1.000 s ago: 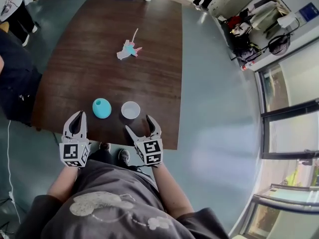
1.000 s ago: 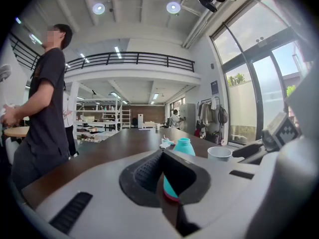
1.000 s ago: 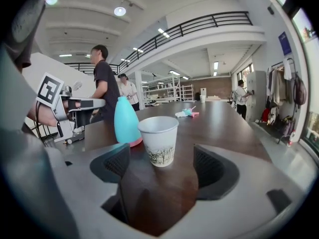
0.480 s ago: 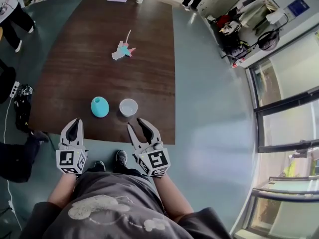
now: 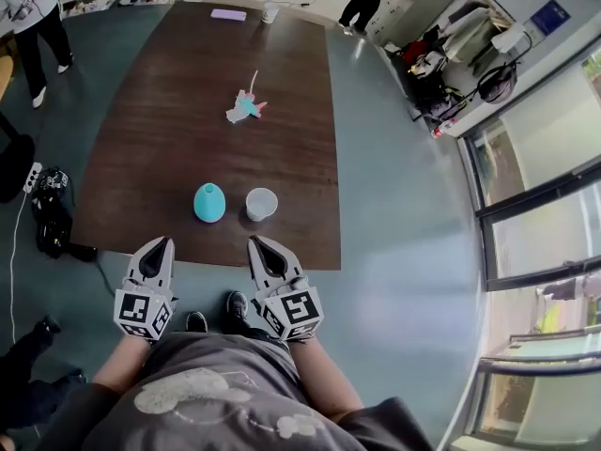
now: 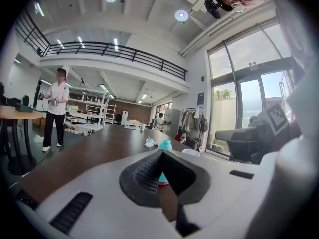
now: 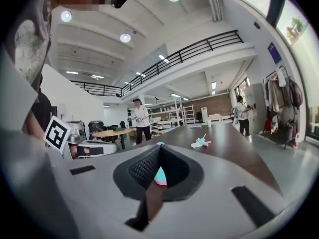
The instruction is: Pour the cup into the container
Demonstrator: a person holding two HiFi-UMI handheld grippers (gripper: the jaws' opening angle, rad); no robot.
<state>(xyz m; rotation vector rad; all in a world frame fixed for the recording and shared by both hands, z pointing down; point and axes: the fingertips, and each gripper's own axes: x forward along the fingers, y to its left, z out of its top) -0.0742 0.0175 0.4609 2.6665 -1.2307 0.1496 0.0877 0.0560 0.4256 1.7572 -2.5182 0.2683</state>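
nothing legible; the blue wall sign (image 5: 551, 15) is too small to read.

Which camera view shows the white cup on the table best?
The head view: the white cup shows whole from above, with its open rim. The left gripper view shows it only small and edge-on. The right gripper view misses it.

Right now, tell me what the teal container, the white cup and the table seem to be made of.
The teal container: probably plastic or silicone, matte; even colour, rounded egg shape, no glints. The white cup: paper or plastic, unclear which; plain white, thin rim. The table: dark wood or wood-look laminate, low sheen; visible grain streaks.
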